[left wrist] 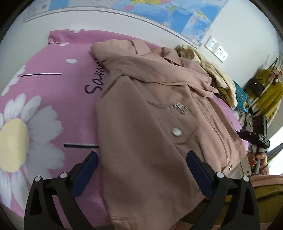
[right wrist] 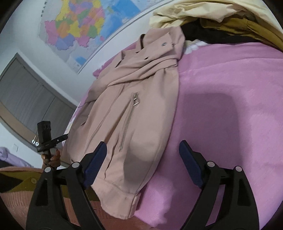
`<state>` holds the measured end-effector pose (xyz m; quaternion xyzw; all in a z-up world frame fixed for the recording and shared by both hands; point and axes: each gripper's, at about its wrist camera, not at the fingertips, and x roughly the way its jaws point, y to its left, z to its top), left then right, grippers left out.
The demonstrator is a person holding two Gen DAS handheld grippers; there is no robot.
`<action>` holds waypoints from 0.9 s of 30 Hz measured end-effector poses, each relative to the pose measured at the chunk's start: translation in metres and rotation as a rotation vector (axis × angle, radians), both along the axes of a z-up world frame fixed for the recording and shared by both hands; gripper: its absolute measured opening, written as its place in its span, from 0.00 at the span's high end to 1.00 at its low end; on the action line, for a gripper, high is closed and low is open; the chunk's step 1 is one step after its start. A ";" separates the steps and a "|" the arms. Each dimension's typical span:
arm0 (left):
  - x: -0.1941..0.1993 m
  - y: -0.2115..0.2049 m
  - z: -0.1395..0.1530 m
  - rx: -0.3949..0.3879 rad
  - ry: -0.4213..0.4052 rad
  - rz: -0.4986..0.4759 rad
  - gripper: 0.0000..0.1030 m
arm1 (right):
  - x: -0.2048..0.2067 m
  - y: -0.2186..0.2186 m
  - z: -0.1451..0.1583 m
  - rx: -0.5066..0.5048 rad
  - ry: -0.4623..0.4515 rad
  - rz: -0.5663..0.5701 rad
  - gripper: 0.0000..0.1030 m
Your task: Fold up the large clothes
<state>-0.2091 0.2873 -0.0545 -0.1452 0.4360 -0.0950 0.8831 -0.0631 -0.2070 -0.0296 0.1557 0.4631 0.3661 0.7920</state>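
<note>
A dusty-pink jacket point(left wrist: 141, 109) with a silver pocket zipper and a snap button lies flat on a pink daisy-print bed sheet point(left wrist: 53, 92), collar toward the wall. A sleeve is folded across its chest. My left gripper point(left wrist: 142, 155) hovers open over the jacket's near left part, with fabric below the gap and nothing pinched. In the right wrist view the same jacket point(right wrist: 141, 92) runs away from me on the sheet point(right wrist: 230, 92). My right gripper point(right wrist: 143, 144) is open above the jacket's near right edge and hem, its pads clear of the cloth.
A heap of beige and mustard clothes point(left wrist: 214, 70) point(right wrist: 212, 16) lies at the far side of the bed beyond the collar. A blue perforated basket point(left wrist: 240, 96) and yellow garments point(left wrist: 268, 92) stand off the bed. A hand point(left wrist: 256, 157) point(right wrist: 53, 157) holds each opposite tool's handle.
</note>
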 end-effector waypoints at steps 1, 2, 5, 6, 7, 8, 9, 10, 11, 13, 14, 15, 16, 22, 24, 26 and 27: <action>-0.001 -0.001 0.000 -0.007 0.000 -0.006 0.07 | -0.002 0.000 0.000 0.010 0.002 0.005 0.18; -0.003 -0.002 0.000 -0.033 0.002 -0.020 0.07 | -0.003 -0.001 -0.001 0.029 0.009 0.014 0.18; -0.008 -0.003 -0.001 -0.153 0.012 -0.069 0.07 | -0.009 0.002 -0.002 0.060 0.013 0.055 0.18; -0.009 -0.004 -0.002 -0.175 0.014 -0.081 0.07 | -0.012 0.005 -0.002 0.066 0.014 0.078 0.18; -0.011 -0.005 -0.002 -0.188 0.013 -0.090 0.07 | -0.014 0.008 -0.001 0.065 0.010 0.097 0.18; -0.012 -0.006 -0.003 -0.201 0.012 -0.093 0.07 | -0.016 0.011 -0.001 0.063 0.008 0.111 0.18; -0.012 -0.007 -0.003 -0.215 0.013 -0.092 0.07 | -0.017 0.013 -0.001 0.066 0.007 0.122 0.18; -0.011 -0.009 -0.004 -0.223 0.013 -0.091 0.07 | -0.017 0.015 -0.001 0.077 0.008 0.130 0.18; -0.010 -0.012 -0.003 -0.222 0.012 -0.094 0.07 | -0.017 0.018 -0.001 0.088 0.007 0.142 0.18; -0.006 -0.017 -0.003 -0.209 0.010 -0.098 0.09 | -0.017 0.023 -0.001 0.085 0.000 0.149 0.19; -0.004 -0.020 -0.003 -0.193 0.007 -0.094 0.11 | -0.016 0.025 -0.001 0.088 -0.001 0.153 0.19; -0.002 -0.022 -0.003 -0.174 0.008 -0.088 0.15 | -0.016 0.027 -0.001 0.092 -0.002 0.158 0.19; -0.001 -0.025 -0.002 -0.146 0.008 -0.080 0.20 | -0.015 0.028 -0.001 0.101 0.000 0.157 0.23; -0.002 -0.025 0.000 -0.051 0.047 -0.017 0.37 | -0.014 0.020 -0.007 0.154 0.026 0.134 0.41; 0.001 -0.033 0.001 -0.021 0.062 -0.008 0.31 | -0.015 0.018 -0.008 0.158 0.028 0.125 0.42; 0.003 -0.037 0.000 0.002 0.061 0.009 0.30 | -0.016 0.021 -0.008 0.150 0.021 0.130 0.42; 0.005 -0.040 0.000 0.020 0.057 0.017 0.41 | -0.017 0.023 -0.008 0.146 0.017 0.128 0.42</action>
